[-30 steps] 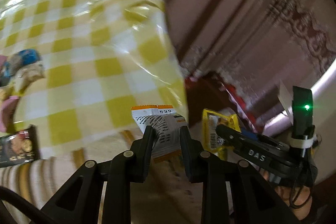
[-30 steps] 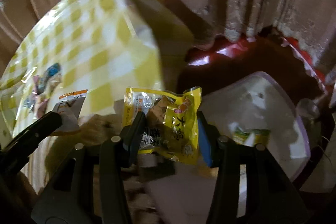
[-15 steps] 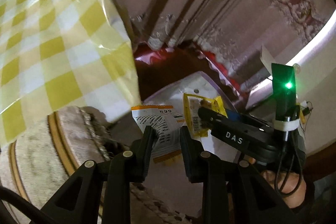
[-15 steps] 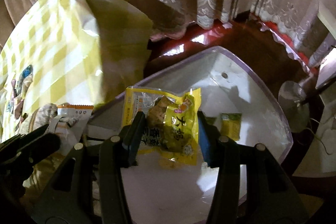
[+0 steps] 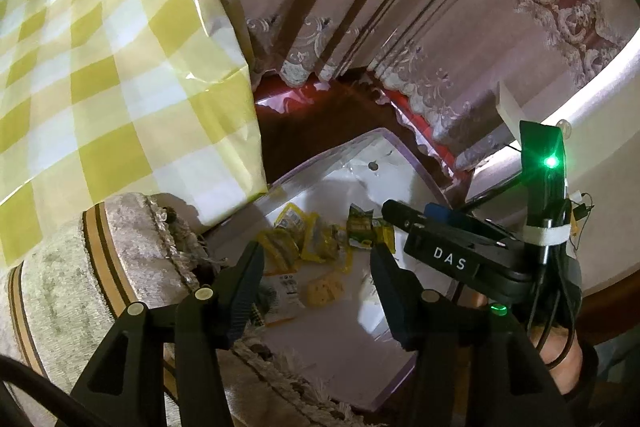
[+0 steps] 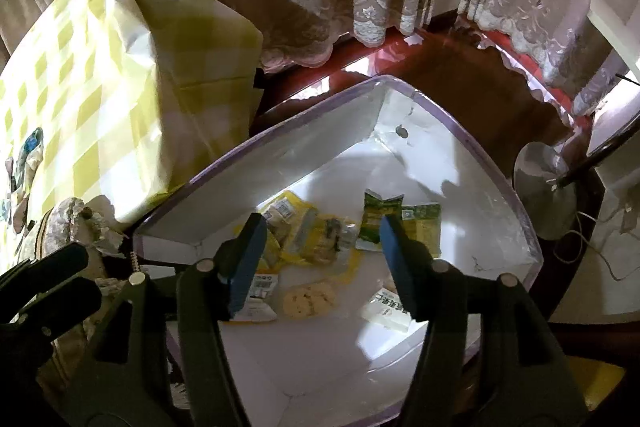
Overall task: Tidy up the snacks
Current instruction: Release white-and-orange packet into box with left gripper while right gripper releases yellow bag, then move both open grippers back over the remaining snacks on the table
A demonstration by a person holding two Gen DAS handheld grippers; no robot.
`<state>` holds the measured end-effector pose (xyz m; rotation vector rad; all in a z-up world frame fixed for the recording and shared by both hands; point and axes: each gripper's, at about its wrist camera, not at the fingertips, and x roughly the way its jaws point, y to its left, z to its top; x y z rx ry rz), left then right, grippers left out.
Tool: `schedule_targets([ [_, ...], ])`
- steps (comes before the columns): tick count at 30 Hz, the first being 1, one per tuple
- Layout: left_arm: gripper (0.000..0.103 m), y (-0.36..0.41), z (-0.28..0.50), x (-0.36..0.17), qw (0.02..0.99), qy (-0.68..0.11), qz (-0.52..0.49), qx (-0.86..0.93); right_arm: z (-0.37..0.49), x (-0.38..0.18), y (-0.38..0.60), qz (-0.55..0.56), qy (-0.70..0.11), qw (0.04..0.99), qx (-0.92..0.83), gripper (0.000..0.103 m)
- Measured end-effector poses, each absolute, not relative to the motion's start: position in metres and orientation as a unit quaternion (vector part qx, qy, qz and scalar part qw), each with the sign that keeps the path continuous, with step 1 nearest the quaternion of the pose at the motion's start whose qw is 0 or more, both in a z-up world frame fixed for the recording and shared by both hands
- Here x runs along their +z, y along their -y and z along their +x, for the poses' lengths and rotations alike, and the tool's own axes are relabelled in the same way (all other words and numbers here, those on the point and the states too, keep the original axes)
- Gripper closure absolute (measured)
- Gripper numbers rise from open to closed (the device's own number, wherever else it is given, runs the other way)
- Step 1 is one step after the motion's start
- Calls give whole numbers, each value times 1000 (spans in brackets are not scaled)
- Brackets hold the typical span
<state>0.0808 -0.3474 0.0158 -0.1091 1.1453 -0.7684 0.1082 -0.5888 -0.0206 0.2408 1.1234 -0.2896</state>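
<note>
A white box with a purple rim point(image 5: 384, 137) point(image 6: 384, 79) stands on the floor below both grippers. Inside lie yellow packets point(image 5: 296, 239) point(image 6: 316, 231), green packets point(image 5: 360, 227) point(image 6: 380, 223), a white-and-orange packet point(image 5: 286, 287) point(image 6: 260, 291) and a round yellow cracker pack point(image 5: 324, 289) point(image 6: 308, 297). My left gripper point(image 5: 316, 259) hangs over the box, its jaws opening with nothing between them. My right gripper point(image 6: 322, 227) is beside it, jaws also opening and holding nothing; the packets lie beneath, apart from the pads.
A table under a yellow checked cloth point(image 5: 100, 67) point(image 6: 100, 87) rises on the left, with more snacks point(image 6: 28, 155) on it. A beige upholstered seat point(image 5: 80, 267) borders the box. Lace curtains point(image 6: 372, 7) hang behind. A round metal stand point(image 6: 548, 195) sits right.
Both grippers swung from the table edge to over the box, then opened. The white-and-orange packet and the yellow packet left the jaws and now lie in the box.
</note>
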Motion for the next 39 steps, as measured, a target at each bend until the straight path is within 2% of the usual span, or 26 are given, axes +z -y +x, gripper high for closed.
schedule_targets([
  [13, 47, 307, 91, 28, 802, -503, -72, -314, 117, -8, 557, 100, -522, 840, -110, 36],
  [39, 47, 100, 120, 26, 853, -463, -201, -131, 157, 15, 411, 33, -509, 860, 10, 28],
])
